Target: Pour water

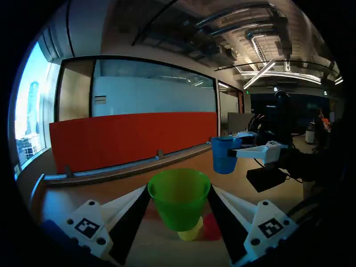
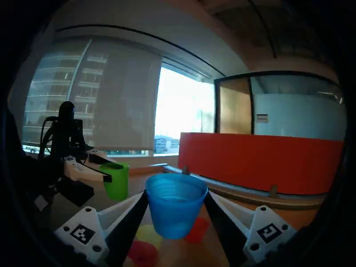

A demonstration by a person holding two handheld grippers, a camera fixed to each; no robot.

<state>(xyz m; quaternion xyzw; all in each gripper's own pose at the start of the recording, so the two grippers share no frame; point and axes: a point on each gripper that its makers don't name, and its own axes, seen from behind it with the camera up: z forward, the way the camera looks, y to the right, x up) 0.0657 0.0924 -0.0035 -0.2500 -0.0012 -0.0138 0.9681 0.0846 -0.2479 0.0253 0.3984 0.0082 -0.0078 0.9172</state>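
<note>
The left hand-held gripper (image 1: 179, 198) is closed to the width of a green cup (image 1: 179, 200), with one finger pressed against each side of it just under the rim. The cup stands upright between the fingers, its open mouth facing up. I cannot tell what is inside it. Below the green cup, on the worktop (image 1: 267, 200), lie a yellow cup (image 1: 191, 233) and, just beside it, a red cup (image 1: 213, 227).

The right hand-held gripper (image 2: 175, 202) is closed in the same way on a blue cup (image 2: 175, 209), one finger against each wall, and that cup is also upright. Inside it, a pale level line looks like water some way below the rim. In the left gripper view the blue cup shows farther off to the right, clamped between white fingers and higher in the picture than the green cup, with a gap of worktop between the two. In the right gripper view the green cup shows off to the left, held by the other gripper, well apart from the blue cup.

Behind both cups an orange panel (image 1: 133, 138) runs along the far edge of the worktop, and a bright window (image 2: 182, 115) stands beyond it
</note>
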